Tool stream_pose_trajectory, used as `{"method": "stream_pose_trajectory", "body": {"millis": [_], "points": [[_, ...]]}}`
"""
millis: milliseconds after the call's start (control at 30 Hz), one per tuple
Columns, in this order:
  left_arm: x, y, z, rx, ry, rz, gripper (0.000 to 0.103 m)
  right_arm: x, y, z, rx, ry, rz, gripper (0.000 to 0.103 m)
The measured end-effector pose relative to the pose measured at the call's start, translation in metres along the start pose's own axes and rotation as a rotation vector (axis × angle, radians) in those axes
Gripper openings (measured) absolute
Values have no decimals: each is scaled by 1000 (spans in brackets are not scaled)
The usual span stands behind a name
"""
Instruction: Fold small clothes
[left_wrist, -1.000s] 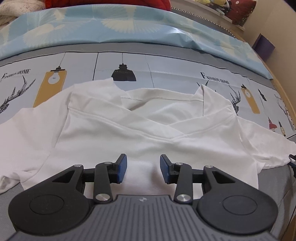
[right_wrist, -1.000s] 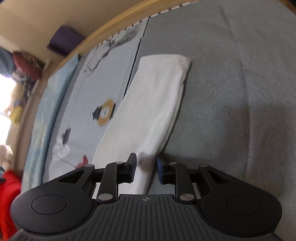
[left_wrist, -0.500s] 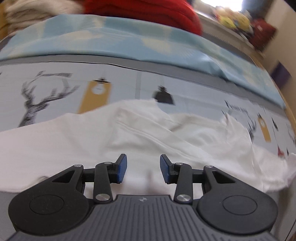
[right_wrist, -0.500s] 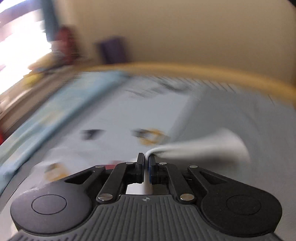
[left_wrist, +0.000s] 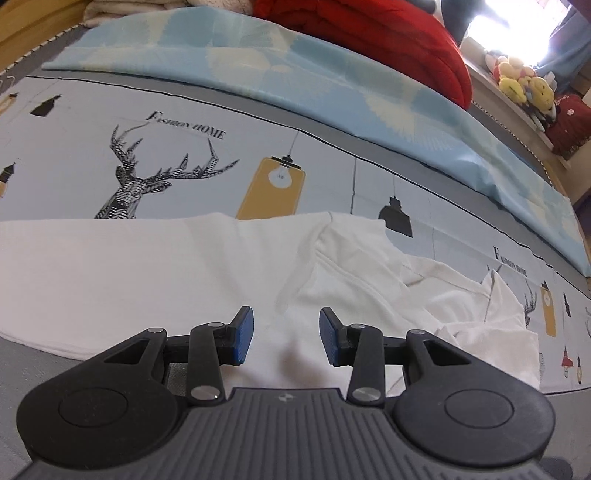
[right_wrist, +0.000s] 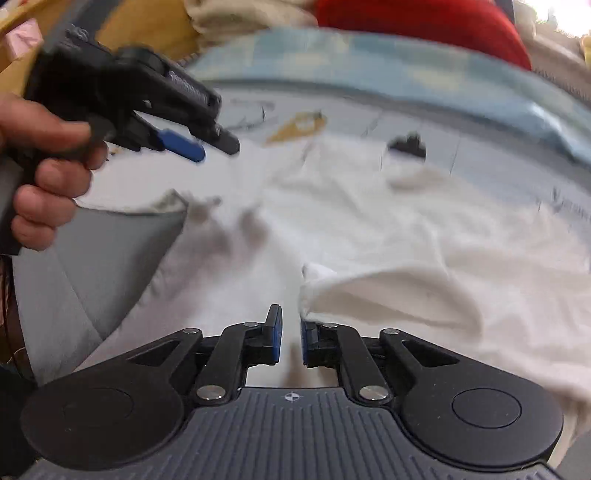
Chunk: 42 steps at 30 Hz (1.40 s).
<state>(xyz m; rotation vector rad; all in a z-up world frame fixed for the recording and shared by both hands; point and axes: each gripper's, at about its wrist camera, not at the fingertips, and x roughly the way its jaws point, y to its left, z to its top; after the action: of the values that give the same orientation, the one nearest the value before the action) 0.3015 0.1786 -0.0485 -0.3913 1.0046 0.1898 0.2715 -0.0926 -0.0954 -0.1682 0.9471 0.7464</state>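
Lying spread across the bed sheet (left_wrist: 332, 177), your white T-shirt (left_wrist: 147, 273) is flat on its left part and rumpled toward the right, where a seam ridge and loose folds pile up just below the black lamp print (left_wrist: 395, 220). Left of that lamp print you have a yellow bulb print, and further left a deer-head print with lettering above it. Behind the lamp print runs a pale blue patterned cover (left_wrist: 295, 62), and beyond it a red bundle (left_wrist: 388, 40); plush toys (left_wrist: 524, 83) sit on a ledge at the far right by a bright window.

Your left gripper (left_wrist: 282, 338) hovers over the shirt's near edge with its fingers spread wide and nothing between them. In the blurred right wrist view, your left hand (right_wrist: 44, 166) holds that gripper at upper left. Your right gripper (right_wrist: 290, 336) has its fingers slightly parted, and a folded-over flap (right_wrist: 388, 295) of the shirt sits just beside the right finger, seemingly released.
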Motion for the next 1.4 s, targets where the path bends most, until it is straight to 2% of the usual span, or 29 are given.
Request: {"method": "stream_pose_trajectory", "body": {"millis": [67,167,367,400,433,500,567,633,700,767,867,1067,1233,1300,1400], "points": [[2,-3,-2,16,8,-21,44,-5,-10,4,60,-15,-14,13],[7,-16,-9,80,42,-88,44,-24,-38,13,185,-97,-68,18],[13,-58,-31,257,106,-265,44,-60,-119,9,577,-265,-123,21],[15,-66,-36,285,118,-288,46,-61,-128,6,621,-276,-156,21],[16,-73,-41,315,129,-305,54,-63,-135,5,653,-278,-194,21],[20,-89,-52,374,151,-303,70,-64,-146,-1,703,-267,-252,21],[23,-101,-63,439,159,-292,70,-61,-154,-6,737,-216,-322,28],[23,-109,-70,481,159,-303,70,-53,-161,-12,741,-140,-389,44],[20,-117,-76,522,158,-341,70,-41,-170,-21,757,-58,-429,45],[20,-124,-79,561,164,-377,70,-36,-180,-34,814,-4,-419,45],[22,-137,-90,621,183,-409,70,-31,-192,-45,890,19,-385,45],[30,-153,-112,751,243,-419,69,-34,-188,-48,893,19,-378,45],[43,-159,-125,787,289,-398,69,-33,-190,-48,907,16,-377,45],[52,-162,-133,818,305,-360,68,-33,-190,-47,905,14,-382,45],[58,-167,-146,892,278,-296,59,-34,-187,-45,895,6,-388,46]]}}
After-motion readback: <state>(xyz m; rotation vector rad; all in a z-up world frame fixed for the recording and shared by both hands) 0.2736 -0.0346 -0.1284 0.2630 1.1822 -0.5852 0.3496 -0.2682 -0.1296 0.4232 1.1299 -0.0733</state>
